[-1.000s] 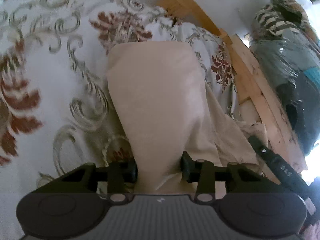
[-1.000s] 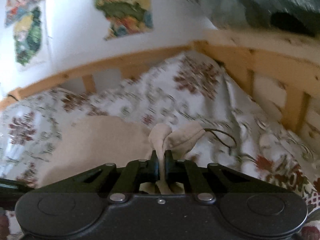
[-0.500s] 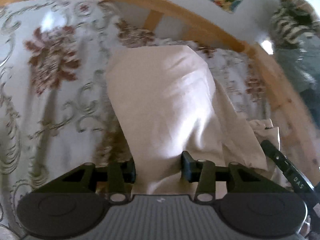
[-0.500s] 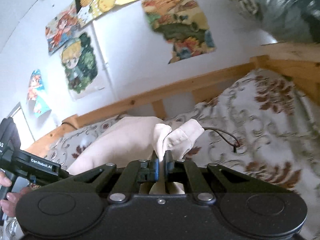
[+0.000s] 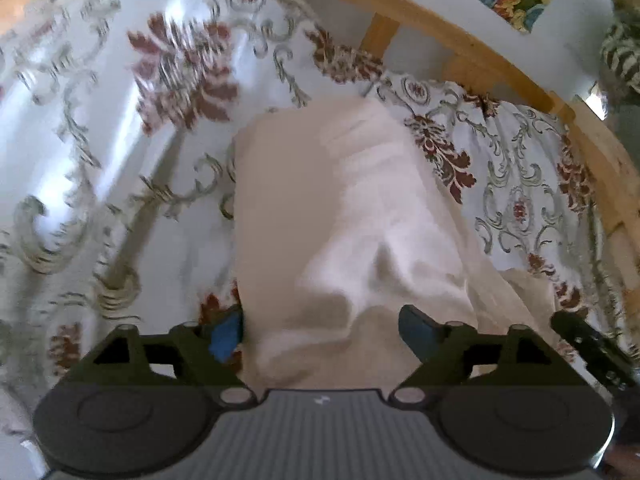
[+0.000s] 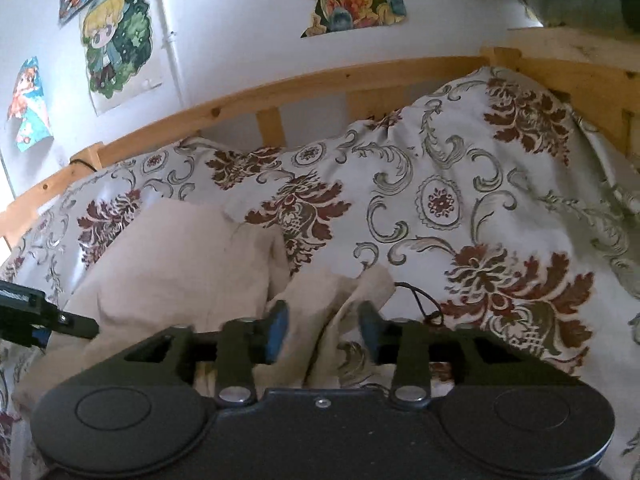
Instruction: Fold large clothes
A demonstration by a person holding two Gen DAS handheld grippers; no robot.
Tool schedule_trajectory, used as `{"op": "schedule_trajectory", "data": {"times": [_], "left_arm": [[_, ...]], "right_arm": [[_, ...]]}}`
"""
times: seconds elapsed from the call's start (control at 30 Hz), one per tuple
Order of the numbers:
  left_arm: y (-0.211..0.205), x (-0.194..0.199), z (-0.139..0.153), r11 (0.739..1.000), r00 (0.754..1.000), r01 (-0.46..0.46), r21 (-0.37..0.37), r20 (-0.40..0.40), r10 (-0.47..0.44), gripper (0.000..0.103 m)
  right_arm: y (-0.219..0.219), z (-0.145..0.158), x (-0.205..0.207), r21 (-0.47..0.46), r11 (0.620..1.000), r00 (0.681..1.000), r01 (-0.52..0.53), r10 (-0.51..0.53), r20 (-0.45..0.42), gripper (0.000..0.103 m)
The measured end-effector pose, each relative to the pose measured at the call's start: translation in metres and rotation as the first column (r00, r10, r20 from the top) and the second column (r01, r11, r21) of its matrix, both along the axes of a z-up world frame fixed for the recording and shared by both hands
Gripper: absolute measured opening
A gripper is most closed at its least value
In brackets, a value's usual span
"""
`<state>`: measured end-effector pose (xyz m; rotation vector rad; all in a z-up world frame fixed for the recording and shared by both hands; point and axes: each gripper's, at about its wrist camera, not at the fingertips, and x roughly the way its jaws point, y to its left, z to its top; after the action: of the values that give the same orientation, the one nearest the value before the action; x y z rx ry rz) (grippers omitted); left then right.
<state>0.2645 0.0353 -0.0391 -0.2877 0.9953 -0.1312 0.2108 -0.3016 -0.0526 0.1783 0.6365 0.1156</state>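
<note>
**On the bed: one beige garment, let go after a fold**

At the centre of the left wrist view a beige garment (image 5: pixel 344 216) is laid on the patterned bedspread (image 5: pixel 100 152), its far end squared off toward the wooden bed rail (image 5: pixel 472 56) in the upper part of the frame. The near end is bunched and doubled, which suggests a fold just laid over.

Left gripper (image 5: pixel 320 330): jaws have just been opening and are spread wide; cloth lies between them, but the pads are not pressed on it.

Right gripper (image 6: pixel 322 326): jaws have just been opening and are parted; a narrow strip of the garment (image 6: pixel 184 264), perhaps a cuff or hem, lies loose between them, ungripped.

A thin black cord (image 6: pixel 424 300) is noted on the bedspread just right of the right gripper. Both releases are judged deliberate, so the cloth may settle flat.
</note>
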Motion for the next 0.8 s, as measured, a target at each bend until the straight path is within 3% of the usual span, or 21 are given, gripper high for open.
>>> {"op": "schedule_trajectory", "data": {"times": [0.1, 0.17, 0.27, 0.53, 0.7, 0.8], "left_arm": [[-0.006, -0.021, 0.02, 0.998, 0.998, -0.013, 0.058, 0.066, 0.009, 0.098], [-0.008, -0.041, 0.034, 0.997, 0.993, -0.034, 0.067, 0.112, 0.026, 0.099], [-0.012, -0.07, 0.054, 0.997, 0.984, -0.049, 0.061, 0.176, 0.038, 0.102], [-0.015, -0.152, 0.094, 0.993, 0.933, -0.103, 0.056, 0.351, 0.077, 0.102], [-0.011, -0.205, 0.108, 0.985, 0.923, -0.113, 0.129, 0.381, 0.056, 0.102], [-0.012, -0.238, 0.109, 0.974, 0.916, -0.115, 0.193, 0.4, 0.029, 0.102]], "right_arm": [[0.001, 0.005, -0.012, -0.023, 1.0, 1.0, -0.02, 0.02, 0.019, 0.071], [0.006, 0.014, -0.02, -0.039, 0.999, 0.998, -0.032, 0.034, 0.043, 0.085], [0.011, 0.034, -0.038, -0.057, 0.997, 0.993, -0.047, 0.053, 0.105, 0.097], [0.024, 0.084, -0.116, -0.105, 0.994, 0.949, -0.019, 0.051, 0.312, 0.102], [0.018, 0.103, -0.169, 0.048, 0.998, 0.933, 0.039, -0.054, 0.356, 0.102], [0.021, 0.104, -0.203, 0.085, 0.996, 0.934, 0.039, -0.066, 0.351, 0.102]]}}
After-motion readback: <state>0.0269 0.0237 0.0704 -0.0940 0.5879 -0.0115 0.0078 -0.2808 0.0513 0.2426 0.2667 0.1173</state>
